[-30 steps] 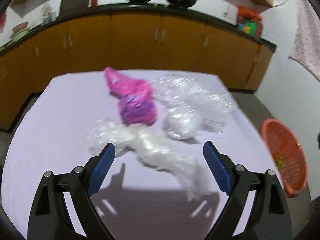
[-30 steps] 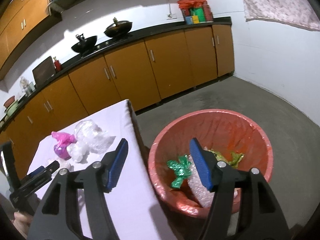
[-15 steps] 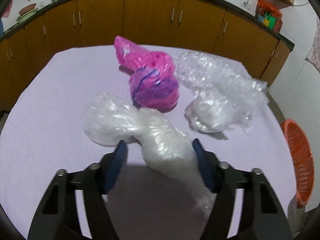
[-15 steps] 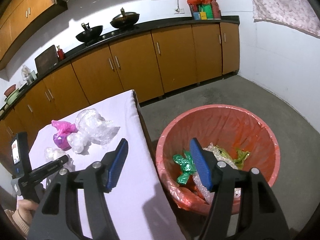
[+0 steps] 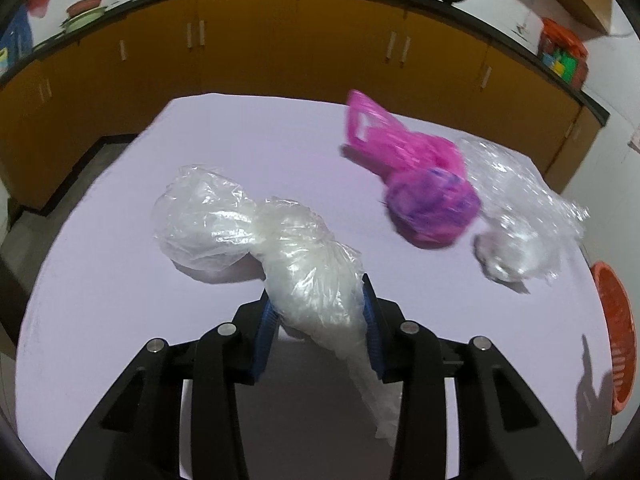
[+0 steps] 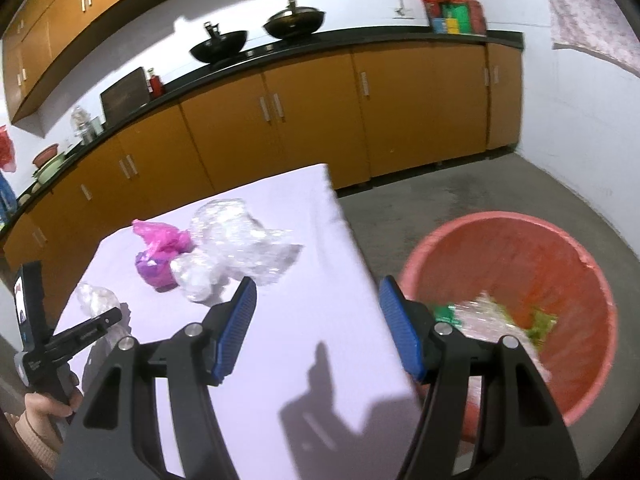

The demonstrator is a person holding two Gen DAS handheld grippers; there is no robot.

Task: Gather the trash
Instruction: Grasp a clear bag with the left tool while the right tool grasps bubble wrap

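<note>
My left gripper (image 5: 318,320) is shut on a clear crumpled plastic bag (image 5: 256,240) that lies on the lilac table (image 5: 120,320). A pink bag wrapped round a purple ball (image 5: 428,200) and a bubble-wrap bundle (image 5: 516,220) lie further right on the table. In the right wrist view, my right gripper (image 6: 318,330) is open and empty above the table's right edge. The red trash basket (image 6: 560,272) stands on the floor to its right, holding green and clear wrappers. The pink bag (image 6: 160,248), bubble wrap (image 6: 240,240) and left gripper (image 6: 92,328) show at left.
Orange cabinets (image 6: 312,120) with a black counter run along the back wall, with two woks (image 6: 296,22) on top. The basket's rim (image 5: 616,336) shows past the table's right edge in the left wrist view. Grey floor (image 6: 480,184) lies between table and cabinets.
My left gripper moved in on the clear bag and closed its jaws on it. My right gripper swung left from over the basket towards the table edge, still open.
</note>
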